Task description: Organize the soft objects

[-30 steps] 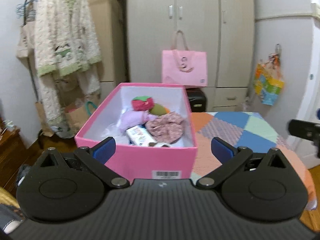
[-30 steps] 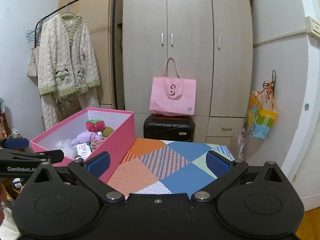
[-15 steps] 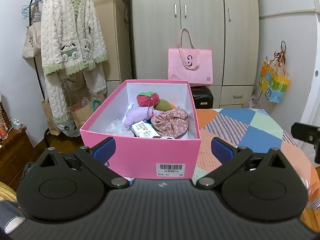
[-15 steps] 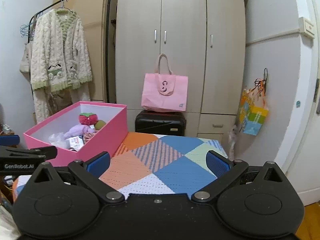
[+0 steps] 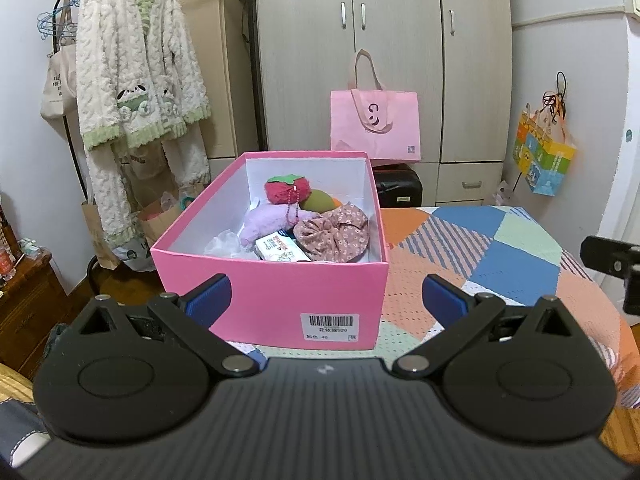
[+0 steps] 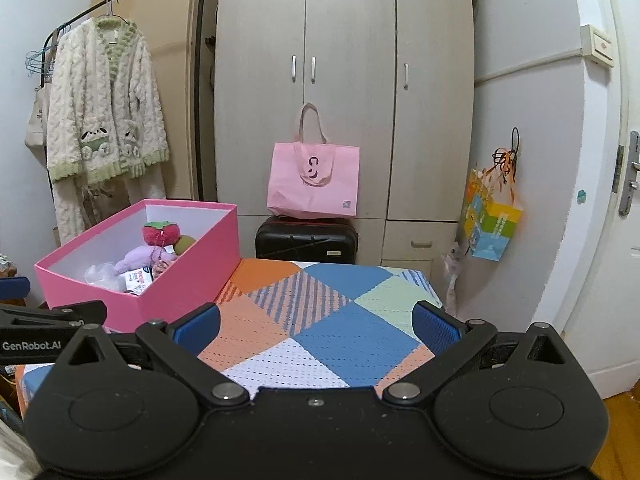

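**Soft items in box, both tongs empty**

Box [image 5: 272, 292] of pink card sits on the patchwork cloth [image 5: 500, 256] at the table's left side, open, no lid in view. Left tongs [image 5: 326, 298] face the box's near wall, jaws spread wide, holding nothing. Right tongs [image 6: 316, 326] hover over bare cloth to the box's right, jaws also wide and empty.

Count inside the box: one strawberry plush [image 5: 286, 190], one green plush [image 5: 318, 201] partly hidden behind it, one purple plush [image 5: 270, 222], one floral scrunchie [image 5: 334, 232], one small printed packet [image 5: 282, 248], one crumpled white piece [image 5: 222, 244]; what that last one is I cannot tell. No loose soft item shows on the cloth.

Judgement: the gathering looks nearly or fully done. If more tidying is wanted, come in from above the rim, not through the near wall. Pinch a plush at its bulk, not by the bead chain. Steady the light card box with the other tongs so it does not slide.
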